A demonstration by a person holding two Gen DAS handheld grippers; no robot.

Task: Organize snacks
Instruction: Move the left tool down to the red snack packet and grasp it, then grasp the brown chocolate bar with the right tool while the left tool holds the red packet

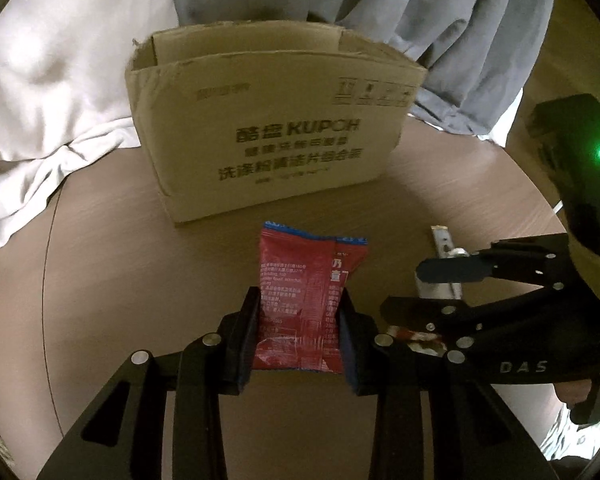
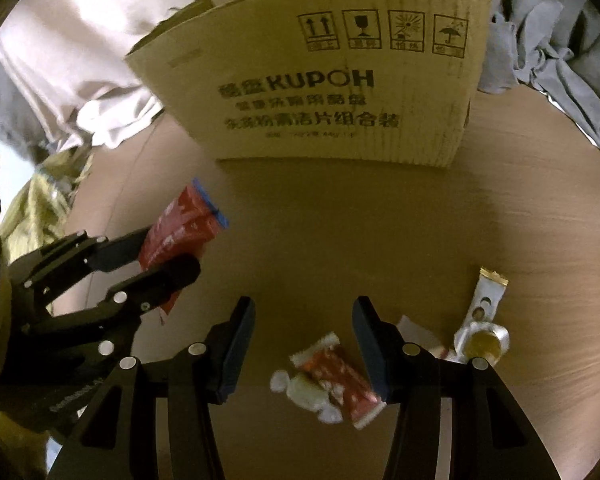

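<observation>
My left gripper (image 1: 300, 300) is shut on a red snack packet (image 1: 300, 272) with a blue top edge and holds it above the round wooden table (image 1: 120, 260). The right wrist view shows the same left gripper (image 2: 172, 252) and red packet (image 2: 188, 216) at the left. My right gripper (image 2: 303, 308) is open with nothing between its fingers. It hovers over a small red-and-white packet (image 2: 340, 372) and a white wrapped candy (image 2: 300, 388) lying on the table. An open cardboard box (image 1: 284, 128) stands behind; its inside is hidden.
A white stick sachet (image 2: 486, 300) and a small golden cup (image 2: 484, 344) lie right of my right gripper. White cloth (image 1: 52, 80) is bunched left of the box, grey cloth (image 1: 460, 40) behind and to its right. The table's curved edge (image 1: 48, 280) runs along the left.
</observation>
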